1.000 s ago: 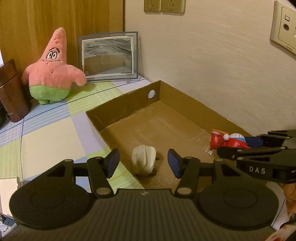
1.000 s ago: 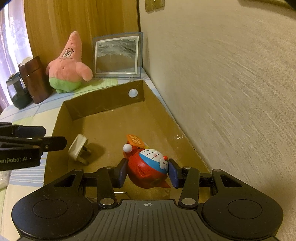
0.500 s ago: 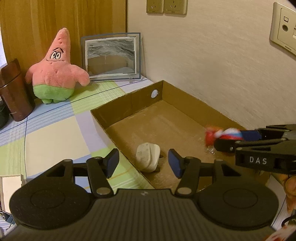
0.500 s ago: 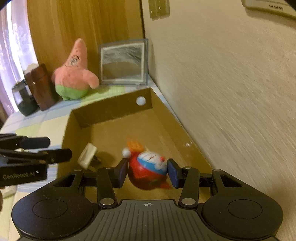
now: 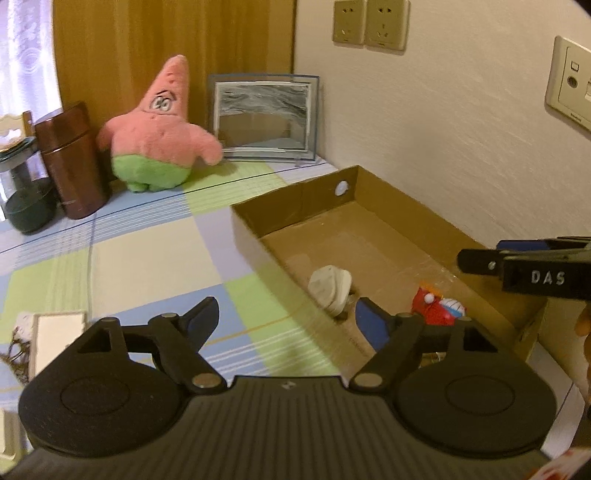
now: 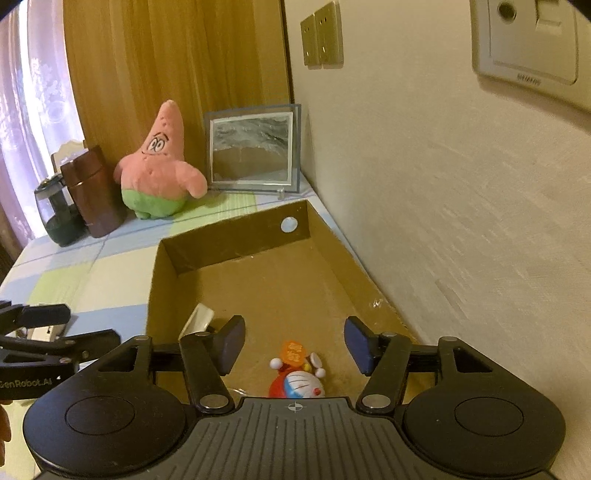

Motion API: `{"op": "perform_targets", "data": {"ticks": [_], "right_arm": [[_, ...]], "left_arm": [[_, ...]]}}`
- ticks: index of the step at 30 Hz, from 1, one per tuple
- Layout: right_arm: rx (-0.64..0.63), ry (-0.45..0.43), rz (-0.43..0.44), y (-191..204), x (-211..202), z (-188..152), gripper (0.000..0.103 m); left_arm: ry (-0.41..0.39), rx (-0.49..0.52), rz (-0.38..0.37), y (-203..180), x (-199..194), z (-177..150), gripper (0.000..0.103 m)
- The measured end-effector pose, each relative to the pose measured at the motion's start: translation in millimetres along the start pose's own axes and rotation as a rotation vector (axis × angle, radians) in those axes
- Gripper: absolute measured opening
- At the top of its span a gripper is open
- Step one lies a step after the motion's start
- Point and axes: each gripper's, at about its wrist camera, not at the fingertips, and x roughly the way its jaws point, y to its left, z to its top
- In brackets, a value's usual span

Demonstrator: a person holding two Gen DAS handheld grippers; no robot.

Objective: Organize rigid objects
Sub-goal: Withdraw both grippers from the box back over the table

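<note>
While face-up, figurine [image 6: 297, 380] head toward far wall.

Pink star plush [image 5: 159, 129] upright by curtain, brown canister [image 5: 72, 162] just left, dark jar [image 5: 22, 195] beside. Framed pic [image 5: 264, 116] leaning at wall corner. Wall sockets [image 5: 369, 24] above. Checked cloth [image 5: 147, 254] underneath.

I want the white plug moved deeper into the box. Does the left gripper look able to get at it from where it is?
Probably yes. The left gripper is open and empty, the white plug lies uncovered just inside the cardboard box, and only the low near wall stands between.
</note>
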Motion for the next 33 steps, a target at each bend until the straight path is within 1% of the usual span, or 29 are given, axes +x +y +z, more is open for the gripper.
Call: {"op": "perform_targets", "data": {"ticks": [7, 14, 19, 23, 26, 33], "right_arm": [[0.021, -0.019, 0.001, 8.5, -32.0, 1.1, 0.061], [0.028, -0.044, 0.041, 28.7, -68.7, -3.9, 0.064], [0.019, -0.063, 0.082, 53.9, -93.7, -14.0, 0.067], [0.012, -0.061, 0.124, 76.6, -107.4, -27.2, 0.068], [-0.005, -0.052, 0.156, 96.5, -114.5, -37.9, 0.068], [-0.036, -0.026, 0.217, 136.4, -119.1, -62.3, 0.068]], "left_arm": [[-0.022, -0.045, 0.038, 14.2, -39.2, -16.0, 0.081], [-0.034, -0.082, 0.059, 26.0, -83.8, -41.2, 0.083], [-0.055, -0.106, 0.084, 38.5, -119.6, -62.9, 0.092], [-0.065, -0.122, 0.121, 51.7, -146.1, -81.7, 0.093], [-0.057, -0.146, 0.154, 63.8, -162.4, -95.4, 0.094], [-0.051, -0.198, 0.218, 95.7, -193.3, -120.9, 0.094]]}}
